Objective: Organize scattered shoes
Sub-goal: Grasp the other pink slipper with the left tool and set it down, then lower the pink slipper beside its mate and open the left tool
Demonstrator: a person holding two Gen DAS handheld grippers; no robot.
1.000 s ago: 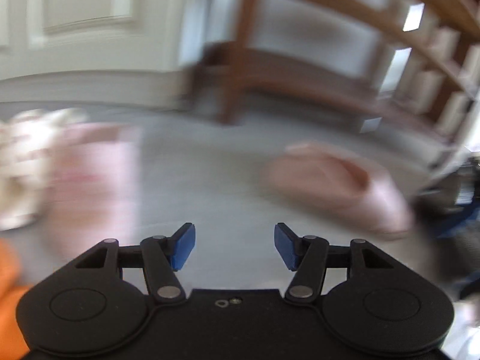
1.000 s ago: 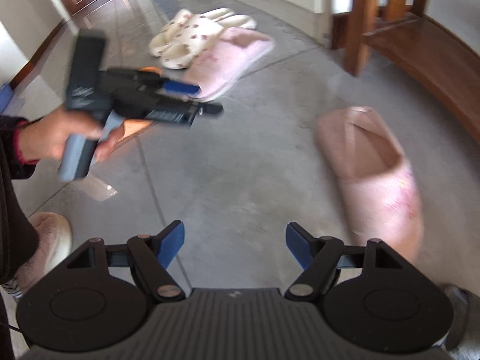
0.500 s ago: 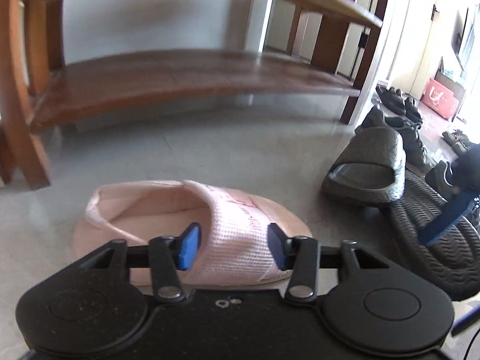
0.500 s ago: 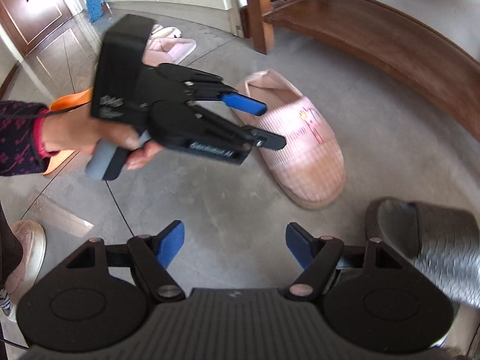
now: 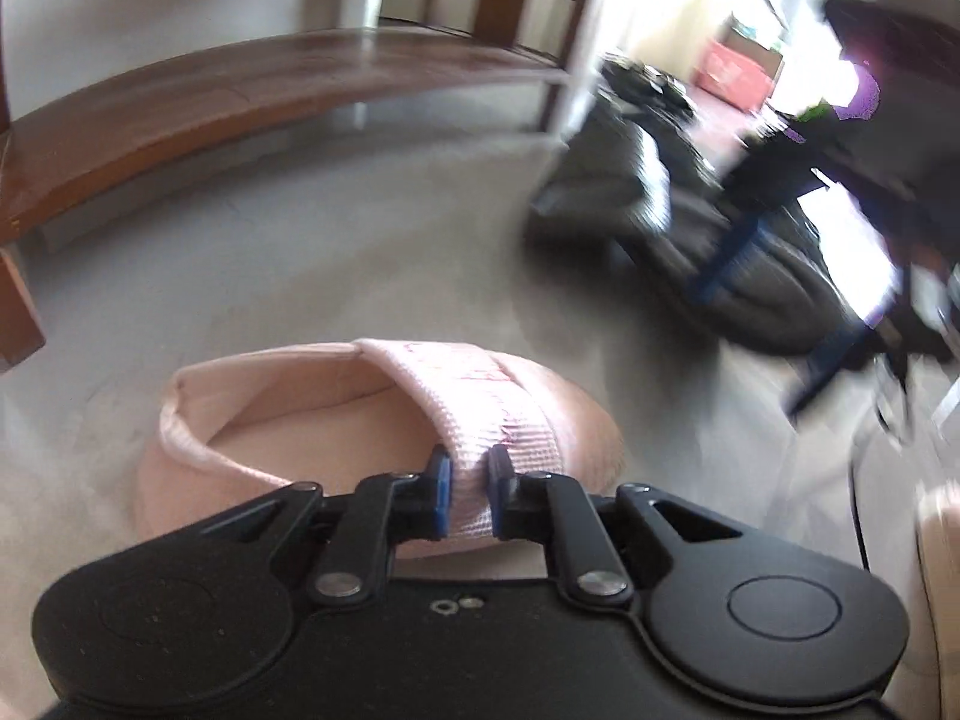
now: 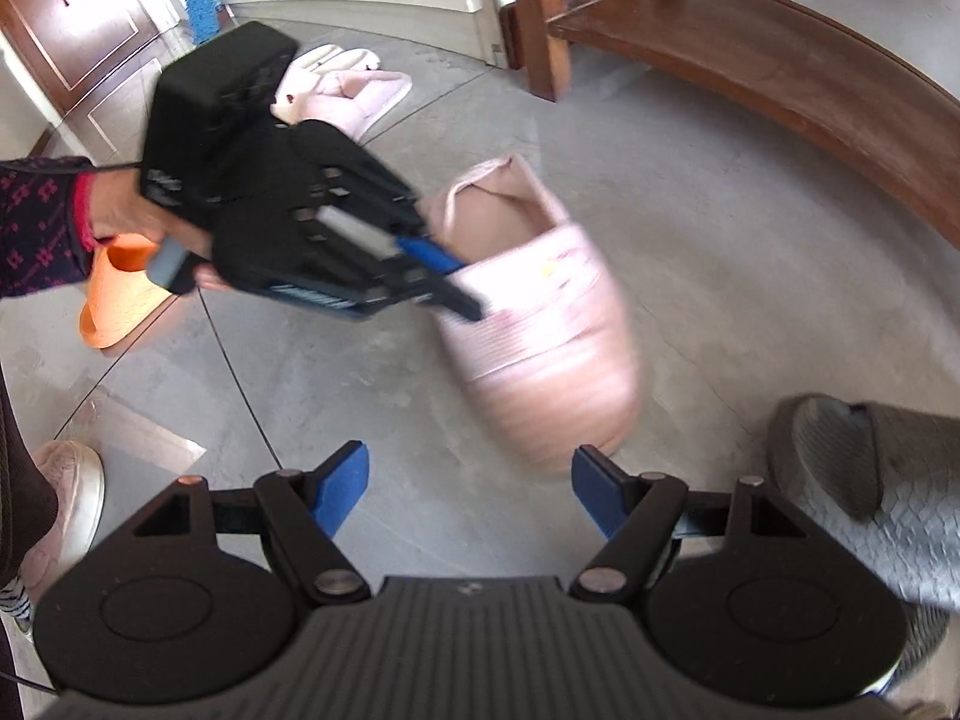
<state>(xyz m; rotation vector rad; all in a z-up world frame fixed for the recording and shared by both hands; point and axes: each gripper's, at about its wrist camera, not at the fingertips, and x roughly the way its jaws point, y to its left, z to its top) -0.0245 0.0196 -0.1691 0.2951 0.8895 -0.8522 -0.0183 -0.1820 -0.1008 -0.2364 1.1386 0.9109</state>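
Note:
A pink fabric slipper (image 5: pixel 360 408) lies on the grey floor in front of the wooden rack, heel opening to the left in the left wrist view. My left gripper (image 5: pixel 467 480) has its jaws closing on the rim of the slipper's upper, and both blue pads press the fabric. The right wrist view shows the same slipper (image 6: pixel 540 324) with the left gripper (image 6: pixel 444 282) gripping its opening, held by a hand in a patterned sleeve. My right gripper (image 6: pixel 471 480) hangs open over bare floor just short of the slipper's toe, with nothing between its fingers.
The rack's low wooden shelf (image 6: pixel 780 72) runs behind the slipper. A grey slide (image 6: pixel 870 480) lies at the right and dark slides (image 5: pixel 630 180) beyond. An orange slipper (image 6: pixel 114 300), a second pink slipper (image 6: pixel 366 96) and cream slippers (image 6: pixel 324 57) lie at the left.
My left gripper swung from the far slippers to this pink slipper, dropped onto its upper and closed on the rim. My right gripper came closer to the slipper, still open.

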